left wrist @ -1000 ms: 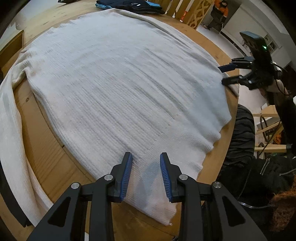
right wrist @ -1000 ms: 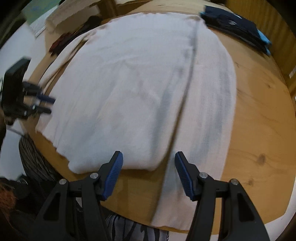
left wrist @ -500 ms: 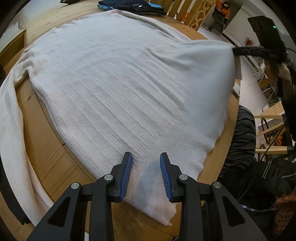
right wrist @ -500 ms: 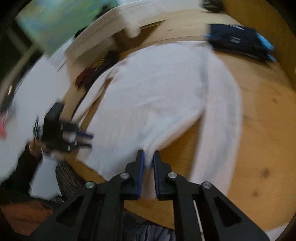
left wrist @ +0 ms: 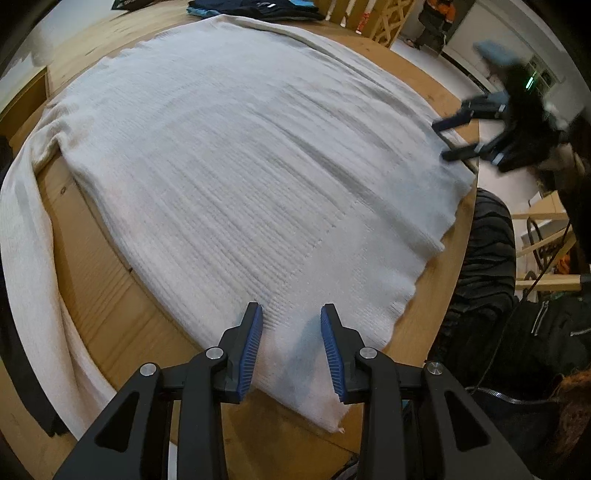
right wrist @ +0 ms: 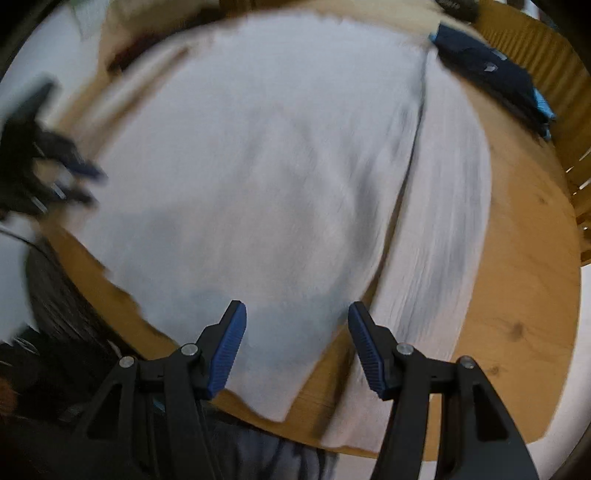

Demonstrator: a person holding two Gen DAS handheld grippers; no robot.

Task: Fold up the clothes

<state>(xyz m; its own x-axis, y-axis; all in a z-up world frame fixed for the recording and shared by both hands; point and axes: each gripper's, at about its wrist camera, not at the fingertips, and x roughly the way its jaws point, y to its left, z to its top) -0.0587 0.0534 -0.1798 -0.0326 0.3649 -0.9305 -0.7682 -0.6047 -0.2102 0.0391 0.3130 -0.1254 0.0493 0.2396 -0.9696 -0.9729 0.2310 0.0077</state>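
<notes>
Sweater (left wrist: 236, 155) flat on table (left wrist: 110, 295)

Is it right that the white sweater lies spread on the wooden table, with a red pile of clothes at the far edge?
Not quite. The pile of clothes at the far edge is dark blue, not red, as the right wrist view shows. The rest holds: the white sweater lies spread on the wooden table.

Right wrist view motion-blurred, left hand-held gripper (right wrist: 79, 181) smeared, dark folded clothes (left wrist: 255, 7) cut off
</notes>
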